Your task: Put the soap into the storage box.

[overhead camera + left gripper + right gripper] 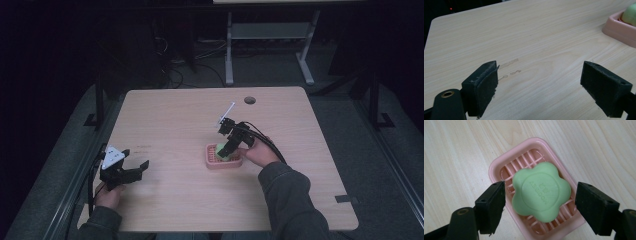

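Green flower-shaped soap [541,192] in pink dish [499,166] (slatted), tool [540,206] jaws apart — flanking it

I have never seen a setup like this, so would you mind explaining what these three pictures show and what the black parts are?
A person sits at a light wooden table and holds a hand-held two-jaw tool, called a gripper, in each hand. The high view looks down from above the person's side. The left gripper hovers near the table's left edge, jaws wide open, holding nothing. The right gripper reaches down over a pink slatted plastic soap dish.

The other two pictures come from cameras riding on the grippers, so the black blocks at the bottom are each gripper's own jaws. The left gripper view shows bare wood between its jaws, with the dish at the far right edge. The right gripper view looks down on a green flower-shaped bar of soap lying in the dish; the jaws stand open on either side of it, not clamped.
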A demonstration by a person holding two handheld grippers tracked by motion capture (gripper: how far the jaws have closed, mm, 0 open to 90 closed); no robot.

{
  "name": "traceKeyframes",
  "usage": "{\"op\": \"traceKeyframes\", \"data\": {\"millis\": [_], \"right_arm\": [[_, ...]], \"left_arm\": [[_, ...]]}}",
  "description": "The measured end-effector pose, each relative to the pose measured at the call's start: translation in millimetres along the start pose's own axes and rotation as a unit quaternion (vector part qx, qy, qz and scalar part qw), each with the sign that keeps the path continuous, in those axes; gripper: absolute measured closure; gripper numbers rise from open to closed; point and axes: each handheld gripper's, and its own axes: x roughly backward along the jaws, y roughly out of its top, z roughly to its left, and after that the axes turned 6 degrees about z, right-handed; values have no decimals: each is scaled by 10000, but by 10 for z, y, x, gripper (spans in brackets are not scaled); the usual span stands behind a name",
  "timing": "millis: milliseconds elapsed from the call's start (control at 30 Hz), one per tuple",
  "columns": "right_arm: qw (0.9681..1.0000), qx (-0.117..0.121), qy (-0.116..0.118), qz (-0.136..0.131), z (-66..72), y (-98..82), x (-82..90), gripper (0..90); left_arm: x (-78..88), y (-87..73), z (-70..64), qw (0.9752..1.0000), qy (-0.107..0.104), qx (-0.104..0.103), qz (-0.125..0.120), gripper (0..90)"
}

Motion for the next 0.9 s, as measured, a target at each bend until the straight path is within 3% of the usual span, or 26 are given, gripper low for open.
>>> {"op": "traceKeyframes", "data": {"millis": [900], "right_arm": [[9996, -222, -26, -146, -45, -319, 205, 244]], "left_arm": [[-7, -7, -3, 10000, 5, -28, 53, 140]]}}
